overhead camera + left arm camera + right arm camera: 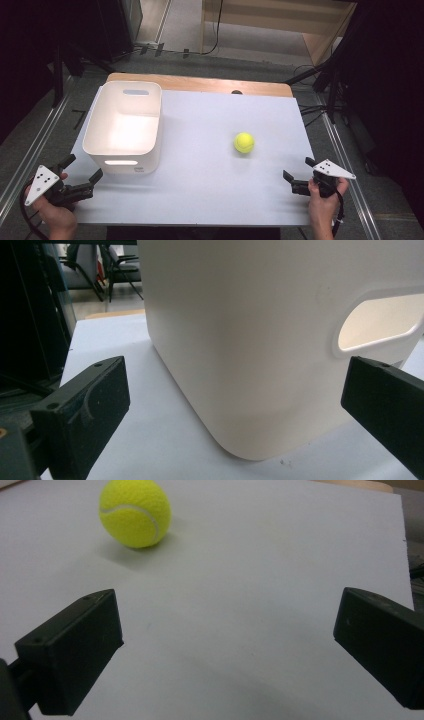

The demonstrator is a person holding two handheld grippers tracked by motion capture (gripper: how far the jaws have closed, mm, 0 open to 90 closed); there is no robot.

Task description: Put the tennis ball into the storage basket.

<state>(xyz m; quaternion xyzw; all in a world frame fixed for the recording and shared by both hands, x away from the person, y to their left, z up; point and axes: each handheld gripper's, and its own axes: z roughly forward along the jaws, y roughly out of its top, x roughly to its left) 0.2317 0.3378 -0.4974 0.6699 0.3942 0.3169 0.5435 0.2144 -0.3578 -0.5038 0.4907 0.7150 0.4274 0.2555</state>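
A yellow tennis ball (244, 142) lies on the white table (210, 170), right of the middle; in the right gripper view the ball (135, 512) sits ahead and to the left of the jaws. A white plastic bin (125, 125) with handle slots stands at the left, with nothing in it. My left gripper (82, 167) is open at the bin's near left corner, and the bin's wall (250, 340) stands close ahead between its jaws. My right gripper (298, 168) is open near the front right edge, a short way behind and right of the ball, holding nothing.
The table's wooden back edge (200, 82) shows beyond the white sheet. Metal rails (30, 150) run along both sides at floor level, with cables and dark stands at the back corners. Open white surface lies between bin and ball.
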